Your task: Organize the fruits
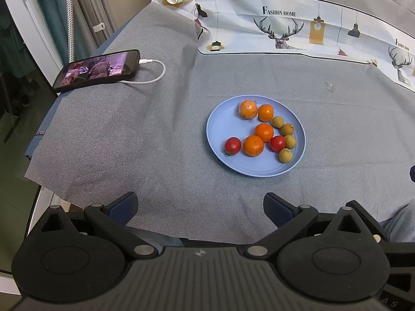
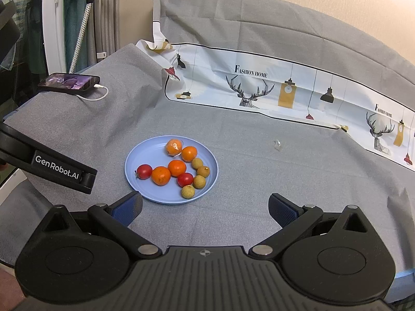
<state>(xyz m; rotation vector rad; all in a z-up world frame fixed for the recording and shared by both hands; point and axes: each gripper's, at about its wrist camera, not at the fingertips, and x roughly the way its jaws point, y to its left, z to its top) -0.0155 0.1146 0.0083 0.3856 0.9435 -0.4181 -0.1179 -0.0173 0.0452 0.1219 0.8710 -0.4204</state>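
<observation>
fruit plate: a round pale blue plastic plate sits in the middle of the table, with all the fruit on it
fruit: four small round orange tangerines, two shiny red cherry tomatoes and four little tan round longans, mixed up and touching each other
which way: the plate lies straight ahead of both tools, a bit to the left for the right one and a bit to the right for the left one
nearer tool: my guess is the right gripper is nearer, since the plate rim sits just beside its left finger
left gripper: fingers spread wide, holding nothing, hanging above the cloth, well apart from the plate
right gripper: fingers spread wide too, holding nothing
long axis: the fruits are round, so any grab angle may work; they may roll
surface: a soft grey cloth covers the table, with a white printed deer sheet behind
room: a black phone on a white cable lies far left; clothes hang near a white door
</observation>
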